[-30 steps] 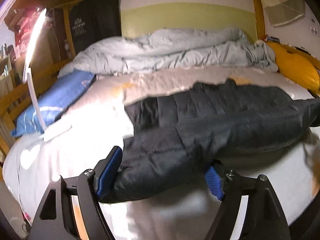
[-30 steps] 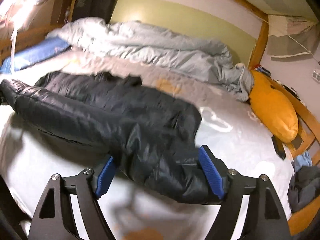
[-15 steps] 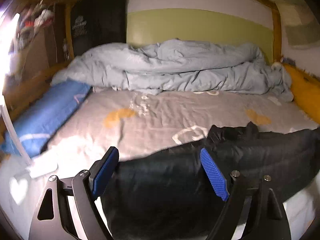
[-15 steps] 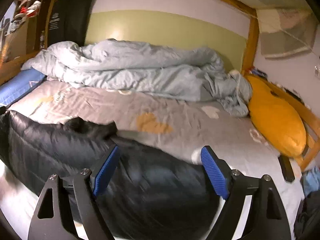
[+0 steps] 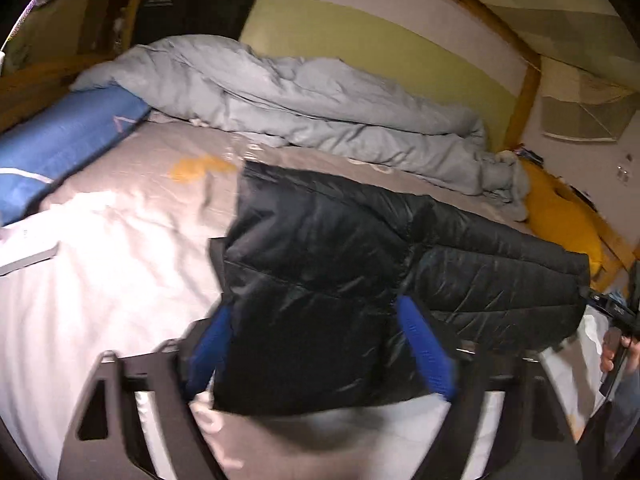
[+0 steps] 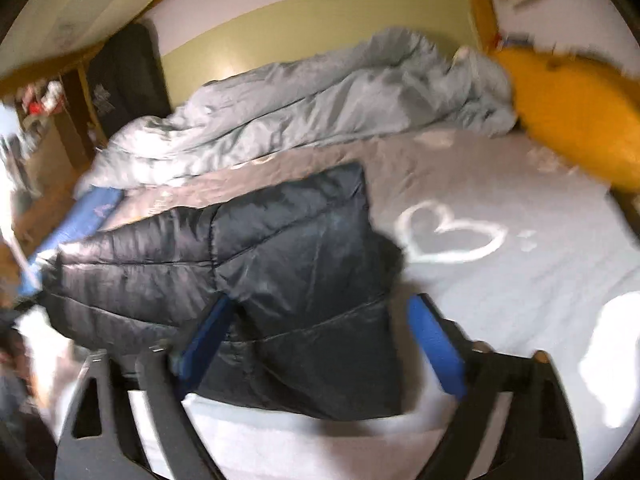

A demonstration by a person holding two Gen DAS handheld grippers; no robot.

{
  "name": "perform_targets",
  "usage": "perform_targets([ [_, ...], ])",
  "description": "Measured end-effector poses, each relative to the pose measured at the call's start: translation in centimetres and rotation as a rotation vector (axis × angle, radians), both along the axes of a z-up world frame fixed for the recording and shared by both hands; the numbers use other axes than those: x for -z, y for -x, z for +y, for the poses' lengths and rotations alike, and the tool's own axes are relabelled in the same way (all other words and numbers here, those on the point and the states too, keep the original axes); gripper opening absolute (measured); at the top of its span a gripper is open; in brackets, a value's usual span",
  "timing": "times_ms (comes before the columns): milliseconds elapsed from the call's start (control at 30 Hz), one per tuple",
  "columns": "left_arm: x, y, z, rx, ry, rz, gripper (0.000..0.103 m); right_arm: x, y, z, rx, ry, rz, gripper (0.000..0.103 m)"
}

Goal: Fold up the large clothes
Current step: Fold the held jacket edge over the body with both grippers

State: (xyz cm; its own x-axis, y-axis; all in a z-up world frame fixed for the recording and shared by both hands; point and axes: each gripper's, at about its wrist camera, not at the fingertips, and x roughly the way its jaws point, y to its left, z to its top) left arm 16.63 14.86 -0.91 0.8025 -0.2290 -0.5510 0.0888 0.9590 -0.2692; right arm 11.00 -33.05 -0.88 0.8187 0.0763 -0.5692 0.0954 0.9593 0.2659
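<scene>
- Clearly the jacket (image 5: pixel 320 264) is the thing being folded: a black quilted puffer lying across the near half of the bed (image 5: pixel 120 240), filling the lower centre of both wrist views.
- Its bulk runs sideways, so one end sits at each gripper; that suits a two-handed fold, each hand taking one end.
- Left gripper (image 5: pixel 320 344) has the jacket's near left end between its blue pads (image 5: pixel 424 348), at lower centre of the left view. Its jaws have just been closing and stand part-way in; both pads lie against the padded cloth, so I judge it a grip on that end.
- Right gripper (image 6: pixel 320 340) straddles the jacket's other end at lower centre of the right view. Its jaws have also just been closing. The left pad touches the cloth, but the right pad (image 6: pixel 436 344) looks apart from the jacket's edge, so I would not call this a grip yet.
- Both views are blurred, so contact at the pads is a judgement.
- Farther off, a grey duvet (image 5: pixel 320 100) is heaped along the upper part of the bed, clear of the working area.
- A blue pillow (image 5: pixel 60 148) lies at the left edge of the left view, a yellow pillow (image 6: pixel 572 120) at upper right of the right view.
- A person's hand (image 5: pixel 616 348) shows at the right edge of the left view, holding a dark handle.
</scene>
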Motion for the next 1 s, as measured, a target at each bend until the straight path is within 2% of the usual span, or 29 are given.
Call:
perform_targets([
  [33, 0.2, -0.5, -0.1, 0.004, -0.012, 0.001, 0.018, 0.4, -0.5, -0.1, -0.027, -0.036, 0.01, 0.035],
  [67, 0.3, -0.9, 0.0, 0.014, -0.006, 0.002, 0.007, 0.4, -1.0, -0.1, -0.046, -0.046, 0.02, 0.023],
  [100, 0.1, -1.2, 0.2, 0.029, 0.023, -0.008, 0.007, 0.2, -1.4, 0.1, -0.049, -0.025, 0.01, 0.012],
  [133, -0.4, -1.4, 0.6, 0.024, 0.047, -0.038, 0.007, -0.4, -1.5, 0.4, -0.045, 0.004, -0.017, 0.01],
  [267, -2.8, -3.5, 1.0, -0.015, 0.053, -0.082, 0.006, -2.7, -2.9, 1.3, -0.011, 0.069, -0.092, 0.008],
  [367, -3.5, -6.1, 0.2, -0.046, -0.024, -0.069, 0.006, -3.2, -5.7, 1.6, 0.02, 0.111, -0.089, 0.008],
  [533, -0.9, -11.2, 0.0, -0.095, -0.047, 0.064, 0.006, -0.5, -10.5, 0.8, 0.042, 0.096, 0.003, 0.008],
  [700, 2.1, -13.6, -1.0, -0.098, -0.13, 0.122, 0.007, 2.5, -12.5, -0.1, 0.028, 0.069, 0.081, 0.01],
  [767, 2.6, -13.7, -1.6, -0.104, -0.185, 0.112, 0.008, 2.8, -12.7, -0.3, 0.022, 0.084, 0.083, 0.011],
  [900, 2.4, -12.7, -1.8, -0.133, -0.235, 0.069, 0.011, 2.9, -12.6, -0.5, 0.042, 0.095, 0.063, 0.016],
  [1000, 0.4, -9.3, -1.9, -0.175, -0.22, -0.048, 0.012, 1.8, -11.8, -0.4, 0.076, 0.117, 0.026, 0.023],
])
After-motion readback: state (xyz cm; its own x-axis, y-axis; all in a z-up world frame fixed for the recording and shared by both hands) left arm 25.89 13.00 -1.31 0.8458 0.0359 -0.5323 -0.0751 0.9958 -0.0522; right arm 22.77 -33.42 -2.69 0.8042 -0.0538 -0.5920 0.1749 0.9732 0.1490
